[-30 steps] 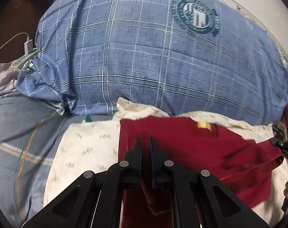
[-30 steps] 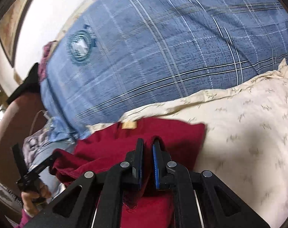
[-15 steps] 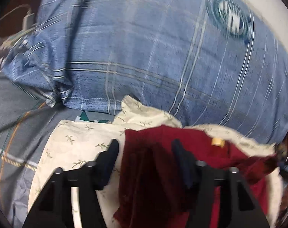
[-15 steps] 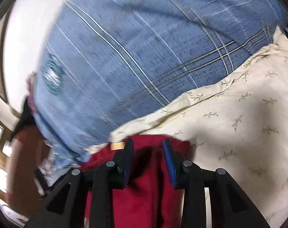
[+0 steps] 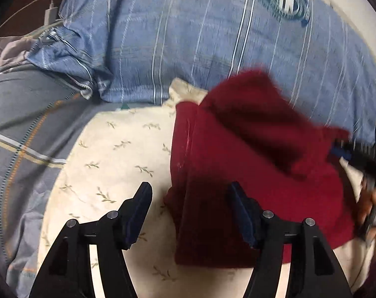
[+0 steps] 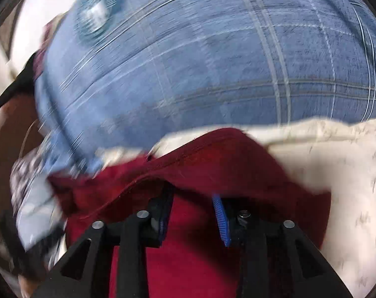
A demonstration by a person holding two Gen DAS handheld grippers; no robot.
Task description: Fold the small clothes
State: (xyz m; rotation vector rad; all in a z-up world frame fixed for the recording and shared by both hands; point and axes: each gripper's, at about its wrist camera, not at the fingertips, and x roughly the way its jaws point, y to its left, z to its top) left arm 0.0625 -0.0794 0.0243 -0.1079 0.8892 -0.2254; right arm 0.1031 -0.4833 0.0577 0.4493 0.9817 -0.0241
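Observation:
A dark red garment (image 5: 250,164) lies on a cream leaf-print cloth (image 5: 118,154), its far part raised and blurred in a fold. My left gripper (image 5: 190,198) is open and empty, just above the garment's near left edge. In the right wrist view the red garment (image 6: 188,248) lies under my right gripper (image 6: 192,203), which is open; a flap of the garment drapes over the fingertips and hides them. The right gripper also shows in the left wrist view (image 5: 361,156), blurred at the far right.
A large blue plaid pillow (image 5: 212,37) fills the back, also in the right wrist view (image 6: 212,62). A grey striped bedcover (image 5: 21,124) lies to the left. A white charger and cable (image 5: 49,12) sit at the upper left.
Both grippers were shut on the red garment a second ago and have opened and let go. The garment's far part has flipped over toward me, and both views have drawn back slightly.

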